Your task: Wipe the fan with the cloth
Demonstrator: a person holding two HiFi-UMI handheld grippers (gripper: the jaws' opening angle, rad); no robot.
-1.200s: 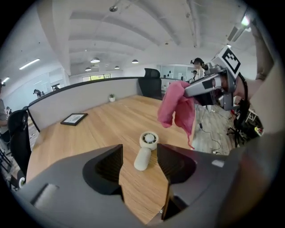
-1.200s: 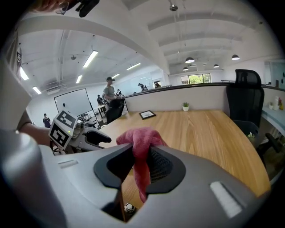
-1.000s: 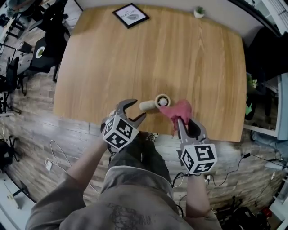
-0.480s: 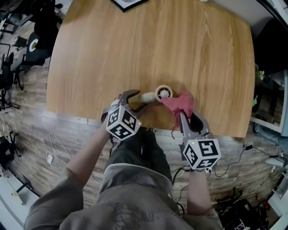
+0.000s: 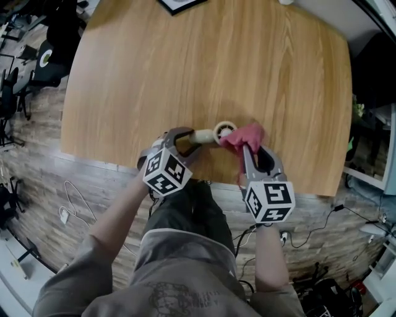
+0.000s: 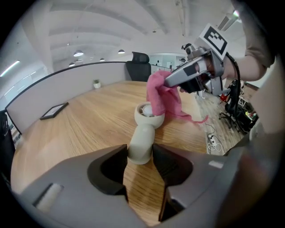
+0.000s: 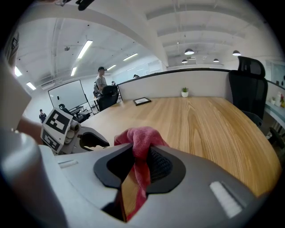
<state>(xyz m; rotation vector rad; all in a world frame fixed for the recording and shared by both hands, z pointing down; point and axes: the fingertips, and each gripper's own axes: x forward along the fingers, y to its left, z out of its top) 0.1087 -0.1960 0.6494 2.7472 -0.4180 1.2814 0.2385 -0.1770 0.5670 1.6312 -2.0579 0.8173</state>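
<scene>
Head view. Wooden table (image 5: 204, 68). The cream fan (image 5: 207, 134) lies on its side near the table's front edge, handle toward the left gripper (image 5: 187, 141), round head toward the right gripper (image 5: 243, 148). The handle's end sits between the left jaws. The pink cloth (image 5: 249, 133) is bunched at the right gripper's tips, against the far side of the fan head. A corner of a picture frame (image 5: 179, 5) shows at the table's far edge.

Left gripper view. The jaws have just been closing and both pads now press on the base of the fan handle. The handle runs away from the jaws to the head, which rests on the wood. The cloth hangs from the right gripper and covers part of the head. A potted plant (image 6: 96, 83) stands at the far edge, with an office chair (image 6: 140, 60) beyond.

Right gripper view. The jaws are clamped on a fold of cloth; one wad bulges above the pads, a tail hangs below. The cloth hides the fan here. The left gripper is close by, to the left.
</scene>
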